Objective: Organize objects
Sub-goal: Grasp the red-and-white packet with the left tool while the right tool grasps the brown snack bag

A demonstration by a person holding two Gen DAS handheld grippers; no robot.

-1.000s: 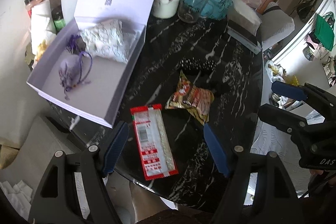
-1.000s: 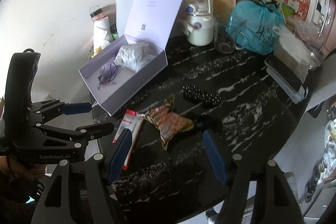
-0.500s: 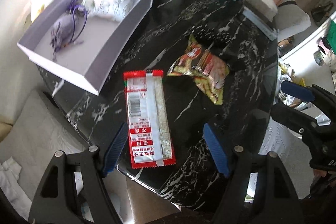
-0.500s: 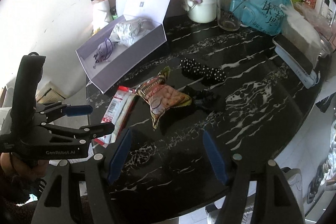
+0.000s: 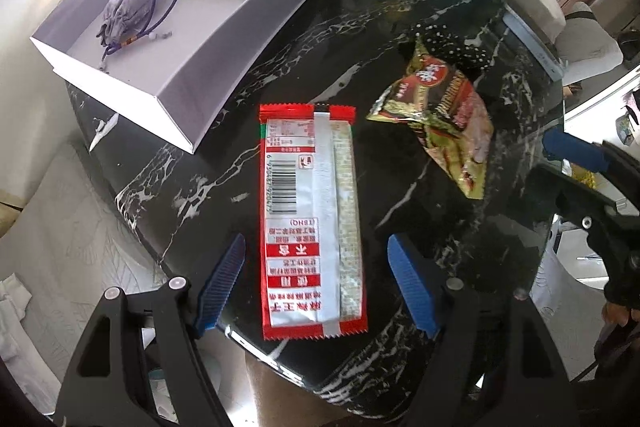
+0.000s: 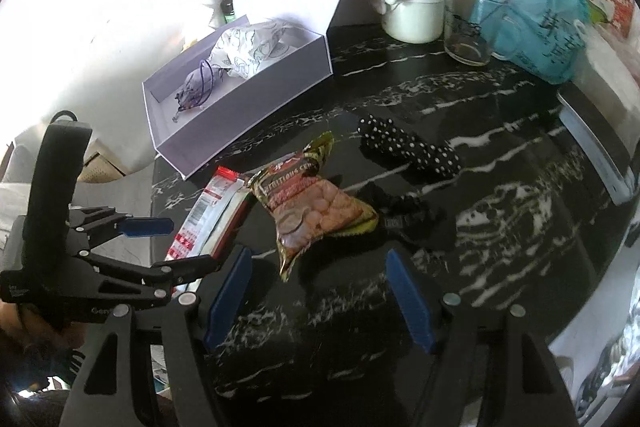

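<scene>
- Since a second ago both our grippers have dropped toward the table [image 5: 400,27]; the red packet [image 5: 312,223] now fills the left view, and the snack bag [image 6: 316,207] looms larger in the right one.
- Our left gripper [image 5: 316,283] stands apart, straddling the packet's near end without touching it; our right gripper [image 6: 320,299] also stands apart and empty, just short of the bag.
- We judge this the approach before a first pick; the open box [image 5: 192,75] beside the packet looks like the destination.
- Next we should settle lower, then close across the packet's narrow width; it lies flat, so the pads must get under its edges.
</scene>
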